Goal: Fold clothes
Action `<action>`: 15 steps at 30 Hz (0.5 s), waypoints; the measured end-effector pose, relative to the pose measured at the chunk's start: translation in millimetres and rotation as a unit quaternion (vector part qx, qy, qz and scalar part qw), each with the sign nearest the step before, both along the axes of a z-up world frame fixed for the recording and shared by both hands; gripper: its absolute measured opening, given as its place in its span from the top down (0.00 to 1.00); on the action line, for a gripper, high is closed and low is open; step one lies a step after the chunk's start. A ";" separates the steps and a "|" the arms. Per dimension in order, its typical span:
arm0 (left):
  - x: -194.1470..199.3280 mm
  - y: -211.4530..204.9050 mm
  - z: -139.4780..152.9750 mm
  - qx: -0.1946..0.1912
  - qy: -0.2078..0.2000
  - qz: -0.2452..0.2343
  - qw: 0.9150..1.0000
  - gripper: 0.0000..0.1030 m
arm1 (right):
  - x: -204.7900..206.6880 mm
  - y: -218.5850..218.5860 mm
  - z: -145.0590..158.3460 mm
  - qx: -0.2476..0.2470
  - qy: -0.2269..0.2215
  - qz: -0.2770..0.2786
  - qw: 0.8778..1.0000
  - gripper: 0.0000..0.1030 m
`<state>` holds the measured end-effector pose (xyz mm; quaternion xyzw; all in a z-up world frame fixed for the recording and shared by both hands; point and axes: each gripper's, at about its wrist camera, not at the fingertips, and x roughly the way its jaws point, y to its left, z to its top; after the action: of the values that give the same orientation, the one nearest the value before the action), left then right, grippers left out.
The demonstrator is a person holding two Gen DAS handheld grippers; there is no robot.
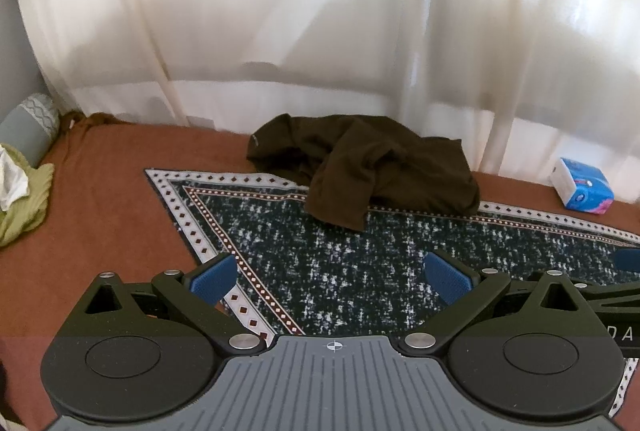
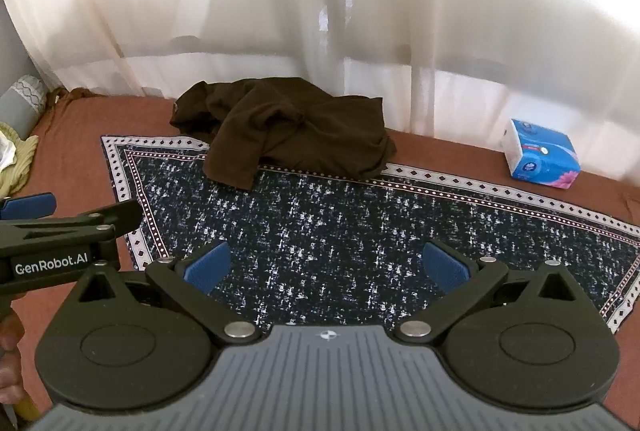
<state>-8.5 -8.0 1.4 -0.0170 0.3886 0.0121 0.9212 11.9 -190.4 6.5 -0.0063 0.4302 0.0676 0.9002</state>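
A dark brown garment [image 1: 364, 167] [image 2: 288, 133] lies crumpled at the far edge of a dark patterned cloth [image 1: 340, 271] [image 2: 360, 231] spread on the rust-brown bed. My left gripper [image 1: 332, 281] hovers open over the near left part of that cloth, well short of the garment, with nothing between its blue pads [image 1: 214, 279]. My right gripper [image 2: 326, 267] is open too, over the cloth's middle, also empty. The left gripper's body [image 2: 60, 235] shows at the left edge of the right wrist view.
White sheer curtains [image 1: 320, 11] hang along the far side of the bed. A blue tissue pack [image 1: 582, 187] [image 2: 540, 155] sits at the back right. A green and white heap of clothes [image 1: 20, 191] and a grey-green bolster [image 1: 28, 127] lie at the far left.
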 end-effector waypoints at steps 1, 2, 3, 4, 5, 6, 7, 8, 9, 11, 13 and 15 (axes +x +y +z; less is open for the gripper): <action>0.1 -0.8 -0.4 0.001 0.001 0.002 1.000 0.00 | 1.0 -0.8 -0.7 0.000 0.001 0.001 1.000 0.01; 0.2 -1.7 -0.7 0.001 0.001 0.003 1.000 0.00 | 2.0 -1.6 -1.5 0.000 0.002 0.002 1.000 0.01; 0.5 -2.5 -1.0 0.001 0.002 0.005 1.000 0.00 | 2.8 -2.0 -2.1 0.000 0.003 0.004 1.000 0.01; 0.7 -3.3 -1.2 0.001 0.002 0.006 1.000 0.00 | 3.3 -2.4 -2.4 0.000 0.004 0.006 1.000 0.01; 1.0 -4.0 -1.3 0.001 0.002 0.007 1.000 0.00 | 3.5 -3.0 -2.8 0.000 0.004 0.008 1.000 0.01; 1.3 -4.6 -1.3 0.001 0.003 0.007 1.000 0.00 | 4.3 -3.6 -2.6 -0.001 0.003 0.009 1.000 0.01; 1.6 -5.3 -1.3 0.002 0.003 0.007 1.000 0.00 | 5.0 -4.3 -2.5 -0.002 0.003 0.010 1.000 0.01; 1.9 -5.9 -1.3 0.002 0.003 0.007 1.000 0.00 | 5.3 -5.0 -2.6 -0.001 0.002 0.010 1.000 0.01; 2.0 -6.7 -1.2 0.003 0.003 0.008 1.000 0.00 | 5.7 -5.5 -2.6 -0.001 0.002 0.011 1.000 0.01; 2.1 -8.1 -1.3 0.003 0.003 0.009 1.000 0.00 | 6.8 -6.8 -3.1 -0.001 0.002 0.013 1.000 0.01; 2.6 -9.5 -1.4 0.003 0.003 0.010 1.000 0.00 | 8.2 -8.9 -3.3 0.000 0.003 0.014 1.000 0.01; 2.5 -9.2 -1.0 0.003 0.004 0.010 1.000 0.00 | 9.5 -11.0 -3.8 0.001 0.003 0.015 1.000 0.01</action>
<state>-6.0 -17.2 0.3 -0.0183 0.3918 0.0223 0.9196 21.4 -201.3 2.6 -0.0119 0.4325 0.0818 0.8978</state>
